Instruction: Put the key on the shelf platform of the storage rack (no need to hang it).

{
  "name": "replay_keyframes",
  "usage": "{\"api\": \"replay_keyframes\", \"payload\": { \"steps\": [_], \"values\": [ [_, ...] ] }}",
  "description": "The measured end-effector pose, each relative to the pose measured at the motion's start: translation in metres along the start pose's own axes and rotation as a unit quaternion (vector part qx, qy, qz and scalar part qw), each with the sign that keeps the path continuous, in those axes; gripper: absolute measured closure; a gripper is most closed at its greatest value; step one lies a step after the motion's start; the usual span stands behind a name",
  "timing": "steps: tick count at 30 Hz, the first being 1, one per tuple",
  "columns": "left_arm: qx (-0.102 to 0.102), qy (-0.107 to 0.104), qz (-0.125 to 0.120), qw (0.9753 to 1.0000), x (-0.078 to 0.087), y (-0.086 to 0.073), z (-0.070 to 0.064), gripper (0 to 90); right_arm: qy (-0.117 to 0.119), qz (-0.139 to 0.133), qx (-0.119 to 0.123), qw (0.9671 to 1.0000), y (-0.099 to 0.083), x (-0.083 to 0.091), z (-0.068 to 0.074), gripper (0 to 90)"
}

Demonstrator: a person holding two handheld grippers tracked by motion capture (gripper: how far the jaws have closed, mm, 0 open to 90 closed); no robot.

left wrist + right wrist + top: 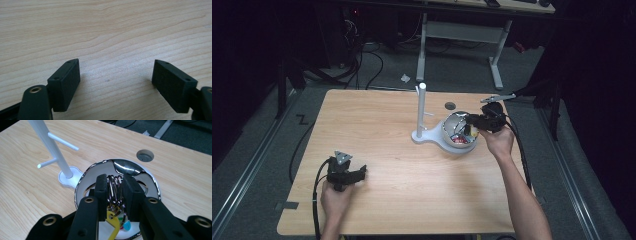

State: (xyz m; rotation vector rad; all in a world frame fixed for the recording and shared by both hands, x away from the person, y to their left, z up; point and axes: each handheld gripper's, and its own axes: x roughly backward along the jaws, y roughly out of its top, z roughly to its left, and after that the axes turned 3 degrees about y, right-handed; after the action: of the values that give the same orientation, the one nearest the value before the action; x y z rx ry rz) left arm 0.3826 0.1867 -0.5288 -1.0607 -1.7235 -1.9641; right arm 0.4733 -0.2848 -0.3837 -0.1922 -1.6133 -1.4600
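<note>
Keys are the thing in hand here: the right gripper [115,188] has its two black jaws clamped on a cluster of metal key rings [115,187], with a yellow tag [112,221] and a blue-green tag [126,225] dangling beneath. The bunch sits just above or inside the shiny chrome bowl [125,168], which suggests the rings are being drawn out of the bowl or lowered into it; which of the two cannot be told. The grip falls on the rings and not on the tags, probably because the wire loops give the pads something firm to bite while the tags hang free.

Beside the bowl stands a white peg stand [53,147], its post upright with short side pegs, its flat base touching or running under the bowl's rim. With pegs so near, hanging the rings on one looks a likely purpose, and a ring held upright between the jaws would suit threading over a peg.

In the high view the right gripper [477,121] reaches over the bowl [451,124] at the far right of the wooden table [382,130]. The left gripper [357,174] rests low at the near left corner, well apart from the work; its jaws stand wide and hold nothing, with bare wood grain between them [115,77]. It seems parked out of the way.
</note>
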Motion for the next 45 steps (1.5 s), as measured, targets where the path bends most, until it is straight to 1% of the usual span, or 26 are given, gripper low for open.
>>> {"api": "replay_keyframes", "payload": {
  "steps": [4,15,17,18,19,21,22,25,28,30,33,34,40,45],
  "values": [
    [0.0,0.0,0.0,1.0,0.0,0.0,0.0,23.0,0.0,0.002,-0.006,1.0,-0.003,-0.006,-0.001,75.5],
    [0.001,0.0,0.0,1.0,0.0,0.0,0.0,22.9,-0.005,0.004,-0.005,1.0,-0.006,-0.017,-0.001,75.6],
    [0.0,0.0,0.0,1.0,0.0,0.0,0.0,23.0,-0.01,0.011,-0.003,0.9999,-0.008,-0.021,0.0,75.5],
    [0.0,0.0,0.0,1.0,0.0,0.0,0.0,23.0,-0.018,0.013,0.005,0.9997,-0.01,-0.024,0.001,75.5],
    [0.0,0.0,0.0,1.0,0.0,0.0,0.0,23.0,-0.019,0.014,0.011,0.9997,-0.01,-0.026,0.001,75.5],
    [0.0,0.0,0.0,1.0,0.0,0.0,0.0,23.0,-0.021,0.019,0.015,0.9995,-0.011,-0.03,0.004,75.5],
    [0.0,0.0,0.0,1.0,0.0,0.0,0.0,22.9,-0.021,0.016,0.018,0.9995,-0.012,-0.032,0.004,75.5],
    [0.001,0.0,0.0,1.0,0.0,0.0,0.0,22.9,-0.02,0.018,0.02,0.9995,-0.011,-0.037,0.006,75.6],
    [0.001,-0.001,0.0,1.0,0.0,0.0,0.0,22.9,-0.023,0.03,0.021,0.9991,-0.013,-0.042,0.007,75.4],
    [0.001,-0.001,0.001,1.0,0.0,0.0,0.0,22.9,-0.025,0.036,0.026,0.9987,-0.015,-0.045,0.007,75.4],
    [0.001,-0.001,0.0,1.0,0.0,0.0,0.0,22.9,-0.024,0.037,0.026,0.9987,-0.015,-0.046,0.007,75.0],
    [0.001,-0.001,0.0,1.0,0.0,0.0,0.0,22.9,-0.024,0.039,0.024,0.9987,-0.015,-0.046,0.007,73.7],
    [0.001,-0.001,0.0,1.0,0.0,0.0,0.0,22.9,-0.03,0.049,0.015,0.9982,-0.017,-0.048,0.004,57.6],
    [0.001,-0.001,0.0,1.0,0.0,0.0,0.0,22.9,-0.029,0.042,0.012,0.9986,-0.015,-0.043,0.006,51.4]
  ]
}}
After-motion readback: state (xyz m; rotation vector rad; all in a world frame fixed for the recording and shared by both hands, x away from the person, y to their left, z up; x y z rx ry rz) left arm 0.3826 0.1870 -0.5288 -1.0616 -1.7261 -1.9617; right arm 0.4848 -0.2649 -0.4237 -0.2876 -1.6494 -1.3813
